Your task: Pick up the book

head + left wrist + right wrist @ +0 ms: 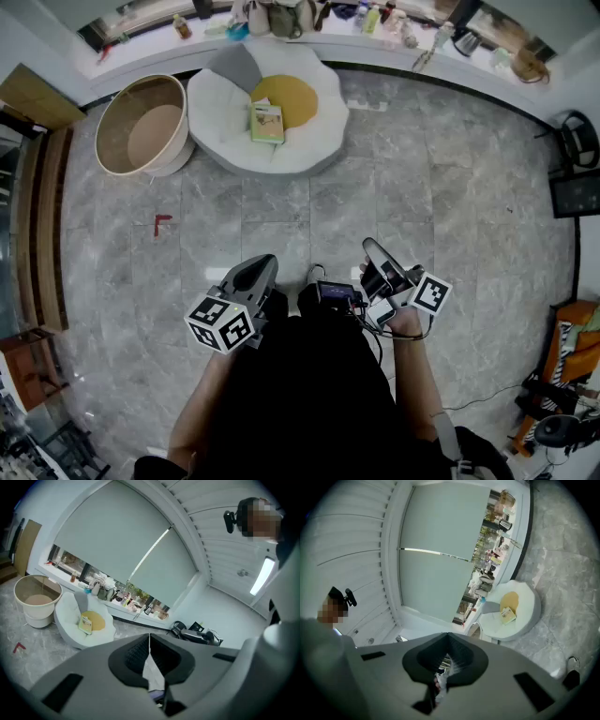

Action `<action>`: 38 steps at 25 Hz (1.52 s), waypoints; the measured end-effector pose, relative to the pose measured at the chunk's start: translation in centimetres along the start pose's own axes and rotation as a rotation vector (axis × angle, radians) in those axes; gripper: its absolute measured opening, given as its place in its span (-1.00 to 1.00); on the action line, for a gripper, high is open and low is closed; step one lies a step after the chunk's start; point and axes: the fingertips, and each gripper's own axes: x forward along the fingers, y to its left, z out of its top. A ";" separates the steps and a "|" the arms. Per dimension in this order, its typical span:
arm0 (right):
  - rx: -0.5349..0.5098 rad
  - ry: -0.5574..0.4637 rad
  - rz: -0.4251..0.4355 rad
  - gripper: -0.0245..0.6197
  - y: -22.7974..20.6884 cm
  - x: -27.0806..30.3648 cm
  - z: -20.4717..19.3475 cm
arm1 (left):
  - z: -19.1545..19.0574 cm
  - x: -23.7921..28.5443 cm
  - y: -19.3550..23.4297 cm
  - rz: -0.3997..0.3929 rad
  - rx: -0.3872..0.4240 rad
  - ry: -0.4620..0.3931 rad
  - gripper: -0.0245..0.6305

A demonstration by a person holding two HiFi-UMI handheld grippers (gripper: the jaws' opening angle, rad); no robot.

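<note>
Holding left claw (261,264) and right claw (371,247) clenched on nothing, side by side above grey floor (431,187), book (267,123) far ahead of both, flat on white cushion (217,122), beside yellow pillow (292,97)

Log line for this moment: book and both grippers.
pale green book: flat on white round cushion, untouched | left gripper: shut, empty | right gripper: shut, empty
</note>
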 end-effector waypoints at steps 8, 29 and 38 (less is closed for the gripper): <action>-0.007 0.010 -0.001 -0.87 0.1 -0.3 -0.4 | -0.2 0.3 -0.7 -0.002 0.002 0.005 -0.87; 0.119 0.083 0.037 -0.87 -2.2 -3.7 -1.5 | -2.2 0.9 -2.2 0.093 -0.014 0.025 -0.87; 0.128 0.070 -0.006 -0.87 -2.4 -0.9 -2.0 | -1.3 1.6 1.0 0.074 -0.066 0.032 -0.87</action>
